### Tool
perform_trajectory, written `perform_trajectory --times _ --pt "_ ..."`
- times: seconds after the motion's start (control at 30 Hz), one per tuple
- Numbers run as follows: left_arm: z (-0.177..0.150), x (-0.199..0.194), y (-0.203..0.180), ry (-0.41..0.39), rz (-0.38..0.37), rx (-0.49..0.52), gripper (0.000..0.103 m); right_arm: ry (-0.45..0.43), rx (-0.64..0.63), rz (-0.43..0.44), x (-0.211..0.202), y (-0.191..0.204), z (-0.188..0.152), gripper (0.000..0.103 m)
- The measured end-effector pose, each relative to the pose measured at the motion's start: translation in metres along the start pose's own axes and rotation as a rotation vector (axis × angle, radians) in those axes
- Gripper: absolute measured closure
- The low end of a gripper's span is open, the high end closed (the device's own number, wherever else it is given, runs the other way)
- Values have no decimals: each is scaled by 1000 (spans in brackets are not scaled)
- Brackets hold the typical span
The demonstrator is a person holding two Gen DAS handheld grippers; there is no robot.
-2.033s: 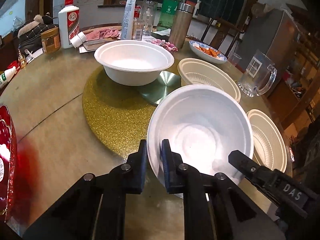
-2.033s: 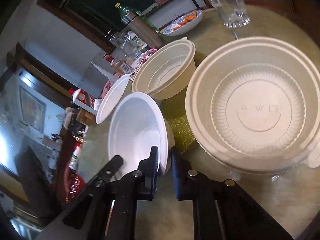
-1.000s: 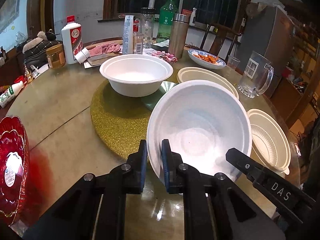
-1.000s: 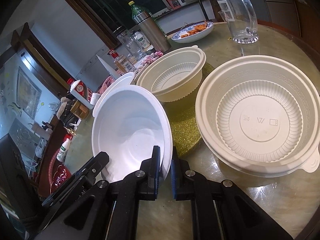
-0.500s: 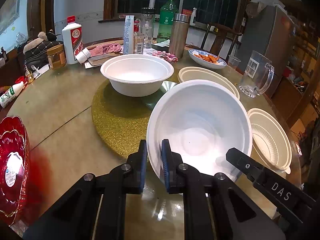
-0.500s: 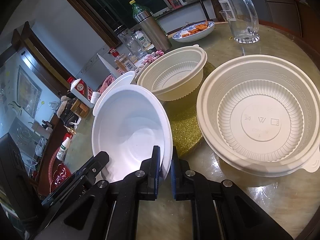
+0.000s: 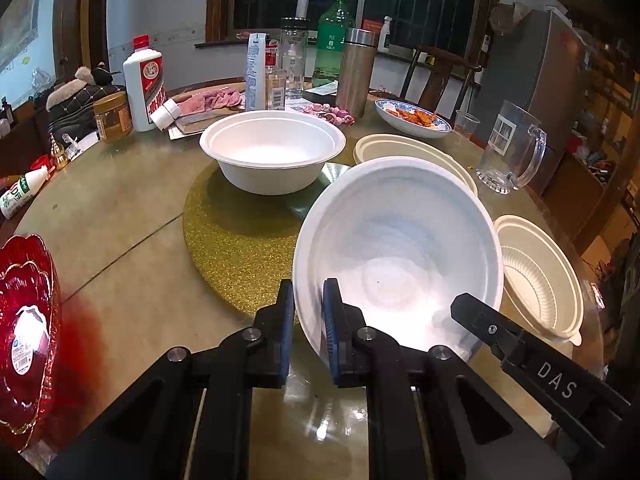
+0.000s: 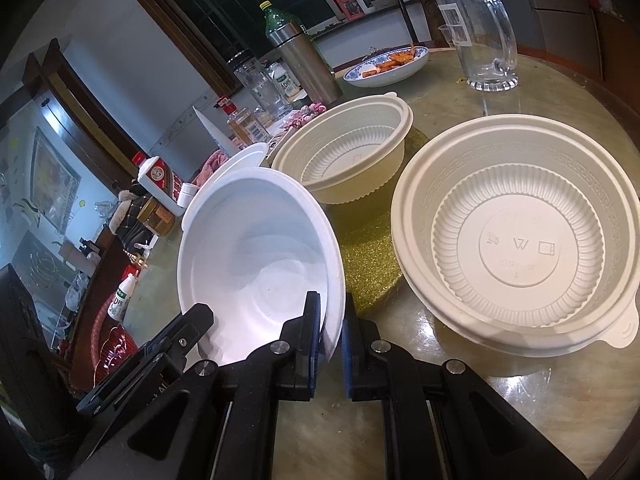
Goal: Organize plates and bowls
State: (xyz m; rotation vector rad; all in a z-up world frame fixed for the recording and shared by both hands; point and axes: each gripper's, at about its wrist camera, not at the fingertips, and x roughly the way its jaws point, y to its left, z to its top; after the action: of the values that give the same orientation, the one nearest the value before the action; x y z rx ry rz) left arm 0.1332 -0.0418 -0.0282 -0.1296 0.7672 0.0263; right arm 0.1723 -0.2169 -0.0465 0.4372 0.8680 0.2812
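While both grippers' fingers [image 7: 287,320] pinch one tilted white bowl [image 7: 400,256], three bowls sit nearby.

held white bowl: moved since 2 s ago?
Yes. The white bowl, clamped by both tongs, has lifted and tilted up: its far rim now overlaps the cream bowl behind it.

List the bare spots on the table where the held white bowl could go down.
Both grippers, left gripper and right gripper, clamp the tilted white bowl. Free: the gold mat before the second white bowl, and tabletop between it and the red dish. Crowded: the far edge with bottles; cream bowls on the right.
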Motion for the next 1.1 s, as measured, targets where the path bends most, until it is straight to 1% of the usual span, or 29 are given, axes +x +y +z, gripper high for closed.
perform_trajectory --times 0.37,0.6,0.73,0.93,1.1 --pt "1 -3 -5 -25 22 22 90 -23 -18 1 -6 2 1 94" --pt "4 -17 -6 -62 48 31 90 -52 -50 10 -14 10 2 93" --pt "4 -30 -1 -82 64 21 90 -69 -86 18 -20 23 0 93" --pt "1 -47 12 -101 81 5 90 -70 -121 32 -27 43 -5 93" --pt "3 -61 30 -121 95 -31 90 -76 -163 50 -32 67 -10 93"
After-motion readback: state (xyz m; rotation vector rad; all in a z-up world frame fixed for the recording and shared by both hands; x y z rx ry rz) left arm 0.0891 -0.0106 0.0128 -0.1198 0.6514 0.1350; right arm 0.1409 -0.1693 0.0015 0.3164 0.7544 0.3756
